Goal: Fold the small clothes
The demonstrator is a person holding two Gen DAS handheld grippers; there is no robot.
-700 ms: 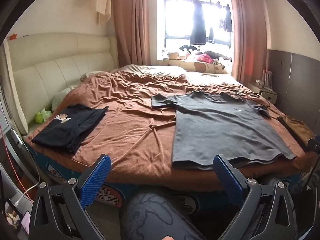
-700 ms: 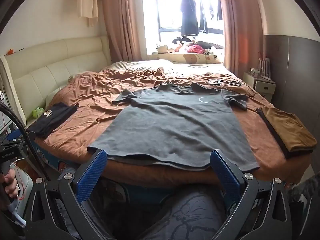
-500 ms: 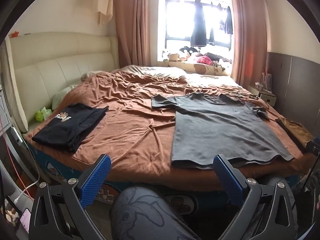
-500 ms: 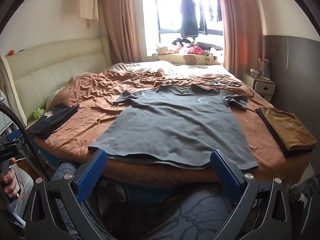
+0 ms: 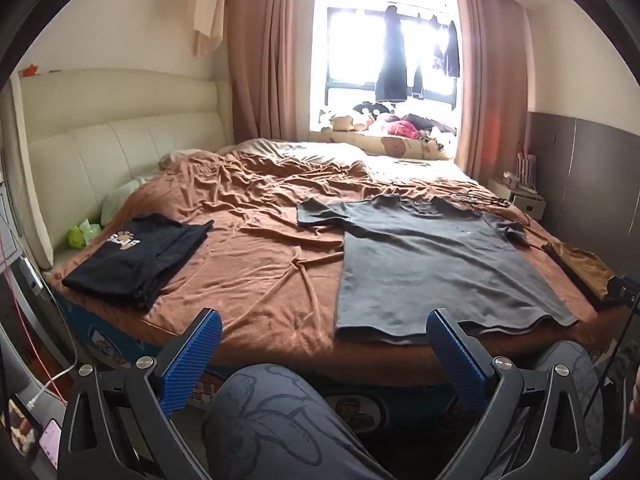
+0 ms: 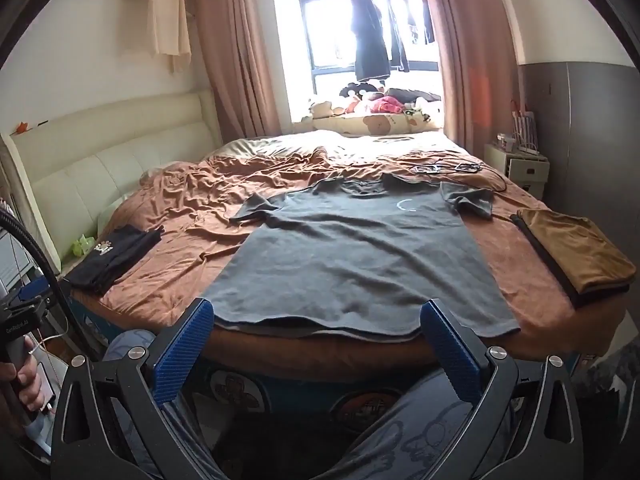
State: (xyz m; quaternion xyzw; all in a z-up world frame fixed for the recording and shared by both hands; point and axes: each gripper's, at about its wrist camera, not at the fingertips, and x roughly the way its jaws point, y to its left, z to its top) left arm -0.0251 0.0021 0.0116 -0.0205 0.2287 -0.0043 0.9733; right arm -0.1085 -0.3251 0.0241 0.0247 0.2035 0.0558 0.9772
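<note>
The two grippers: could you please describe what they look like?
Both match: the left gripper and right gripper have black angular frames with triangular cut-outs and silver round bolts. Each finger bears a blue, finely ribbed pad. From the right wrist view, a black cable arcs past the left gripper's black handle.

Rumpled brown bedspread covers the bed, cream padded headboard at left. Pink curtains frame a bright window; stuffed toys crowd the sill, white nightstand beside.
</note>
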